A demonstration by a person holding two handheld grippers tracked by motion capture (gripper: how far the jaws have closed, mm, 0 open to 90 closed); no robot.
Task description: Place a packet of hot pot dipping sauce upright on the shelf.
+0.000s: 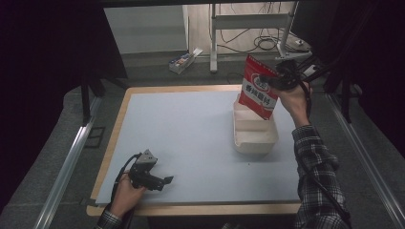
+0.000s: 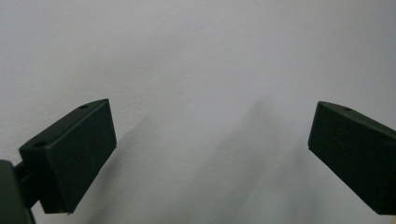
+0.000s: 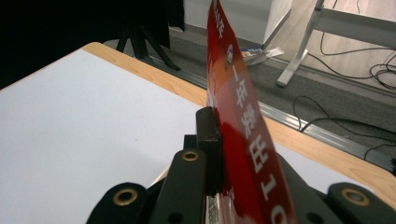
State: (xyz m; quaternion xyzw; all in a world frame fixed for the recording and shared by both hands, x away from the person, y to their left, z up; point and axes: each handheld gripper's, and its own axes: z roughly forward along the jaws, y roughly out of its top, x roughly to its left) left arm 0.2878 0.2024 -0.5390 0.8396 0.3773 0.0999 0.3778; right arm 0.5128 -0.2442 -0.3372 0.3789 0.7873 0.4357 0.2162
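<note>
On the pale desk, our right gripper clamps its jaws on a red packet above a white tub hiding its lower corner; our left gripper rests wide open.

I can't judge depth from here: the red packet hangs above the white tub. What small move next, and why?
Probably ease the right tongs straight down. They are shut on the red packet, whose lower edge dips just behind the near wall of the white tub while most of it stands tilted above. The left tongs rest open on the table.
</note>
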